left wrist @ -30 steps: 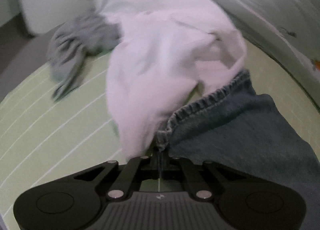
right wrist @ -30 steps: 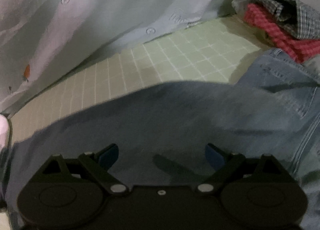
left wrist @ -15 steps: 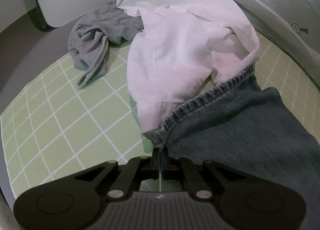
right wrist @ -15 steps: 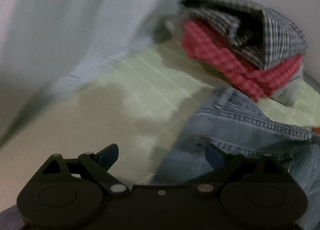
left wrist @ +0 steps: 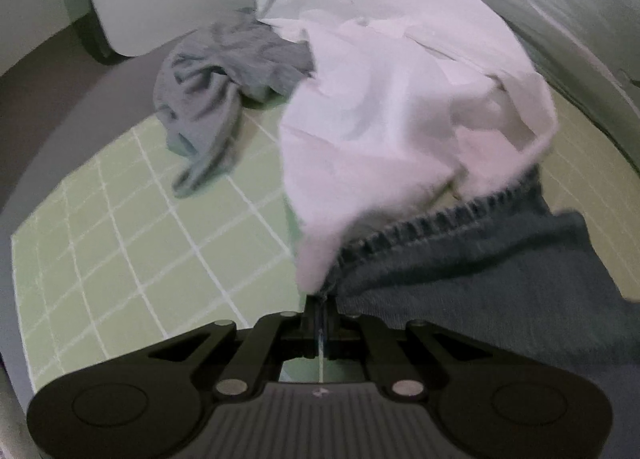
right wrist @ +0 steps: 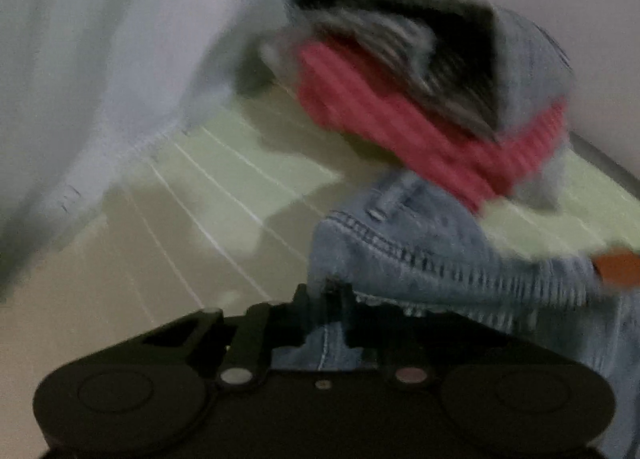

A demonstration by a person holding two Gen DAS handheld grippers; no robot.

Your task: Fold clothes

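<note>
Blue jeans lie on a green grid mat. In the left wrist view my left gripper (left wrist: 321, 301) is shut on a hem corner of the jeans (left wrist: 480, 279), low over the mat (left wrist: 132, 251). In the right wrist view, which is blurred, my right gripper (right wrist: 322, 299) is shut on the waistband end of the jeans (right wrist: 420, 255), which spreads to the right.
A crumpled white garment (left wrist: 400, 99) lies against the jeans hem, with a grey garment (left wrist: 216, 87) behind it. A stack of folded clothes, red checked (right wrist: 420, 131) under dark plaid (right wrist: 420, 51), sits beyond the waistband. A pale printed cloth (right wrist: 120, 59) hangs at the left.
My right gripper has gone from open over the jeans to shut on the waistband end. My left gripper has stayed shut on the hem, with the view shifting slightly.
</note>
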